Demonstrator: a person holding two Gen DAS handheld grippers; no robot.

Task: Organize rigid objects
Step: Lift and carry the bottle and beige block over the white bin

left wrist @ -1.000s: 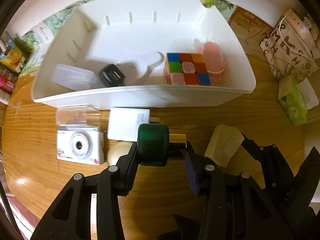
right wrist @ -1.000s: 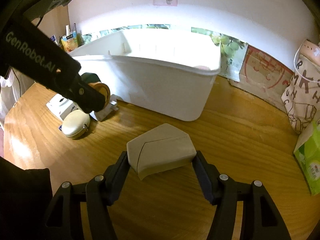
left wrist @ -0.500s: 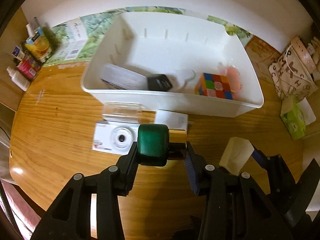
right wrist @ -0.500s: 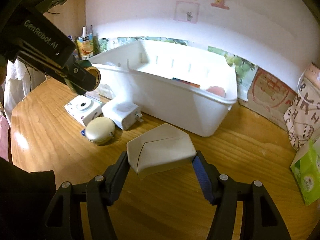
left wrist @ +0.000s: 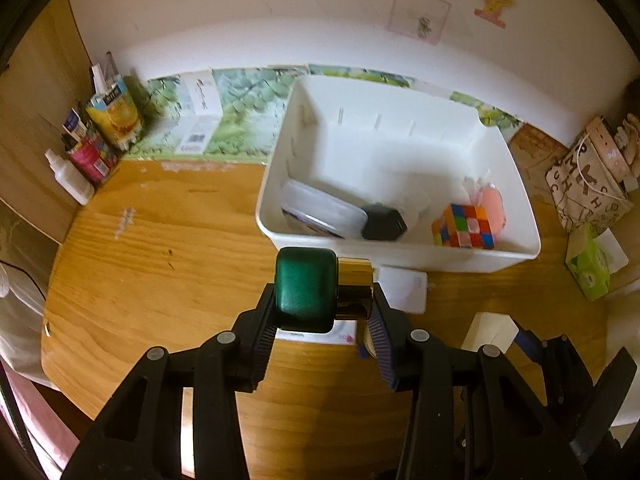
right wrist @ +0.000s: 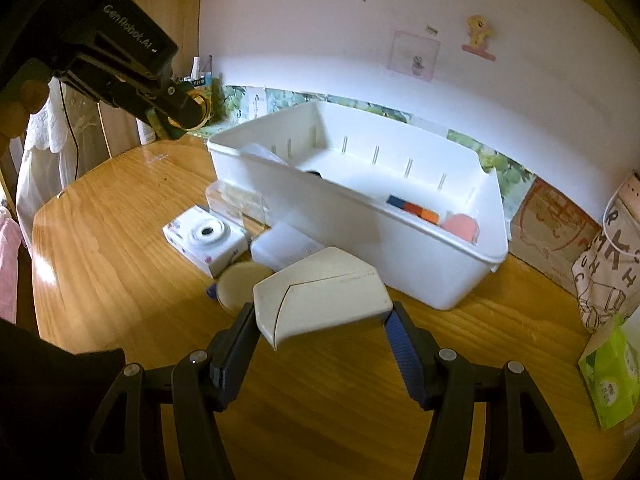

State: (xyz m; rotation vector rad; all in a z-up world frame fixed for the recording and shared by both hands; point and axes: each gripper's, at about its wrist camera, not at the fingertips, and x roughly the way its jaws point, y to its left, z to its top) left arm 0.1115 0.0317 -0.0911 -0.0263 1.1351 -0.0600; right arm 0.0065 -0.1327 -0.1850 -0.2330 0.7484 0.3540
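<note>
My left gripper [left wrist: 320,308] is shut on a green and gold jar [left wrist: 316,288] and holds it high above the wooden table, in front of the white bin [left wrist: 400,246]. The bin holds a colour cube [left wrist: 466,228], a pink item [left wrist: 494,204], a black item [left wrist: 384,222] and a clear box [left wrist: 320,210]. My right gripper [right wrist: 320,332] is shut on a beige angular case [right wrist: 320,300], raised above the table in front of the bin [right wrist: 400,248]. The left gripper [right wrist: 176,106] with the jar shows at upper left in the right wrist view.
On the table before the bin lie a white toy camera [right wrist: 206,236], a white charger block [right wrist: 286,246], a round beige case [right wrist: 238,286] and a clear box [right wrist: 234,200]. Bottles and cartons [left wrist: 100,136] stand far left. A printed bag [left wrist: 588,176] and green tissue pack [right wrist: 612,372] sit right.
Both grippers have risen and pulled back from the table with their objects. The left one has shifted left, so the bin now sits further right and smaller in its view.
</note>
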